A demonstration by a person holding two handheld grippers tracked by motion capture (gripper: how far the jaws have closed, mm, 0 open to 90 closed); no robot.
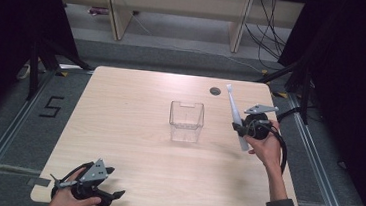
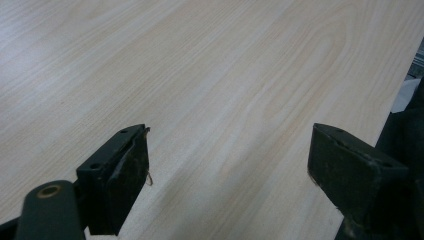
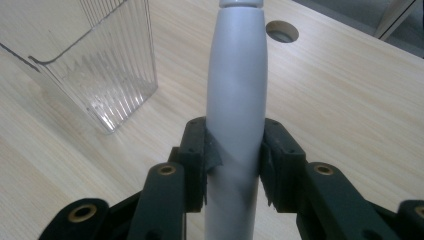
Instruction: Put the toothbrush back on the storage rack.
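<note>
My right gripper (image 1: 241, 129) is shut on a white electric toothbrush (image 1: 235, 116) and holds it above the table to the right of the clear plastic container (image 1: 186, 121). In the right gripper view both pads (image 3: 206, 160) press on the grey-white handle of the toothbrush (image 3: 236, 95), which runs up out of the frame, and the ribbed container (image 3: 95, 60) stands at the upper left. My left gripper (image 1: 116, 183) rests at the table's near left corner, open with nothing between its jaws. In its own view the left gripper (image 2: 227, 172) has bare wood between the jaws.
The light wooden table (image 1: 135, 104) has a round cable hole (image 1: 215, 91) at the back right, also seen as the hole (image 3: 282, 31) beyond the toothbrush. Dark floor and rails run along both sides. Wooden furniture legs and cables stand behind the table.
</note>
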